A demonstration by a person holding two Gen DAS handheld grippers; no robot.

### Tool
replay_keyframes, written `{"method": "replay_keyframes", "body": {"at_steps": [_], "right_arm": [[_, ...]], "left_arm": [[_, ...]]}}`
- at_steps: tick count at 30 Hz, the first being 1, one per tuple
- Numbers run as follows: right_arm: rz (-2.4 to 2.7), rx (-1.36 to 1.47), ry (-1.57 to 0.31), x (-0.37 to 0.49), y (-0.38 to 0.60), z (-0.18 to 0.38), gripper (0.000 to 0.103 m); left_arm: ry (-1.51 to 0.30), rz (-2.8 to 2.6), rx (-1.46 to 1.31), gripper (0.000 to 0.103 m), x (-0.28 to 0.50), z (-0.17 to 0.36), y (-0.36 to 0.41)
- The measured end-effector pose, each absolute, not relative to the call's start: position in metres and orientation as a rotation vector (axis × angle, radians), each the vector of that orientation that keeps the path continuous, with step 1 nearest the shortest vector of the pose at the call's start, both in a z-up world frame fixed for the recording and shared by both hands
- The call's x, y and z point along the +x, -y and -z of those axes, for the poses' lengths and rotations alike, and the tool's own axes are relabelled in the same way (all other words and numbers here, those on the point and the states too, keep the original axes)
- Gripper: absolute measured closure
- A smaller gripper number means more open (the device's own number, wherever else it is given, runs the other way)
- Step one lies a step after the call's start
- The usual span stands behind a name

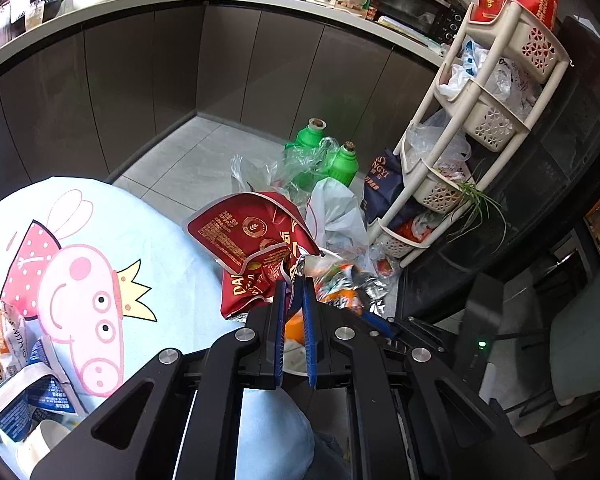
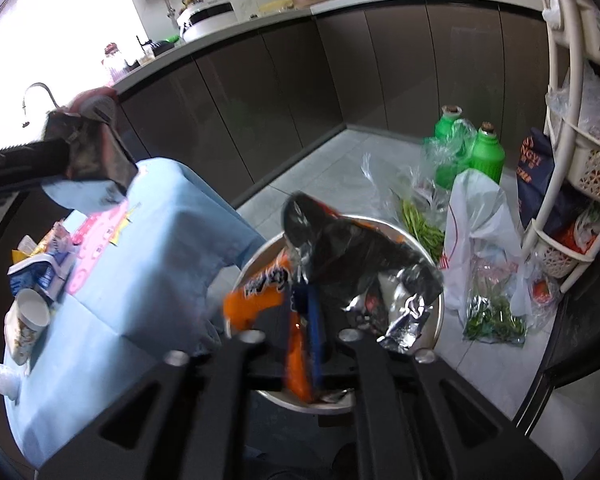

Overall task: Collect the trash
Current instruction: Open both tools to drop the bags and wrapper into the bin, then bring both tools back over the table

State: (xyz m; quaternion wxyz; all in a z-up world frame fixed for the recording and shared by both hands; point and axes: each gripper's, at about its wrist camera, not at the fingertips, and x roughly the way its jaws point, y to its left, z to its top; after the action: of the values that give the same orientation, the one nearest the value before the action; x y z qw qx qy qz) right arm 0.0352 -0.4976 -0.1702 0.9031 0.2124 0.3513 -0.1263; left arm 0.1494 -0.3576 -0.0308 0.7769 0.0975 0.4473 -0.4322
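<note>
Left claw [image 1: 294, 292] pinching red wrapper [image 1: 252, 240]; blue-clothed surface [image 1: 160, 248] to its left. Right claw [image 2: 306, 300] pinching orange foil packet [image 2: 260, 292] above steel bin [image 2: 440, 312]; tiled floor [image 2: 332, 168], dark cabinets [image 2: 280, 92] ahead.

Matte black angular linkage frames with triangular cut-outs on the left gripper [image 1: 293, 286] and the right gripper [image 2: 305, 300]. Round silver screw heads at the pivots. Blue ribbed pads [image 1: 309, 332] lining slim black jaws. Pale blue trouser fabric below.

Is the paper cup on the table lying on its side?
No, the paper cup stands upright on the blue tablecloth, its open mouth facing up.
</note>
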Motion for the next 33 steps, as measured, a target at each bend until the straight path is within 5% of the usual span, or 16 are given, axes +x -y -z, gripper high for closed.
{"method": "replay_keyframes", "body": {"at_steps": [2,21,24,26,33], "right_arm": [[0.276,0.455,-0.718,0.032,0.501,0.171,0.047],[0.35,0.438,-0.696,-0.004,0.528,0.168,0.046],[0.344,0.426,-0.708,-0.003,0.525,0.171,0.042],[0.344,0.42,-0.71,-0.004,0.524,0.173,0.041],[0.357,0.392,-0.693,-0.005,0.521,0.169,0.013]], "left_arm": [[-0.971,0.938,0.214,0.095,0.149,0.032,0.36],[-1.064,1.011,0.32,0.094,0.137,0.083,0.414],[-1.039,0.984,0.331,0.068,0.139,0.084,0.418],[-0.994,0.934,0.328,0.025,0.139,0.08,0.416],[-0.901,0.882,0.246,0.009,0.142,0.054,0.396]]}}
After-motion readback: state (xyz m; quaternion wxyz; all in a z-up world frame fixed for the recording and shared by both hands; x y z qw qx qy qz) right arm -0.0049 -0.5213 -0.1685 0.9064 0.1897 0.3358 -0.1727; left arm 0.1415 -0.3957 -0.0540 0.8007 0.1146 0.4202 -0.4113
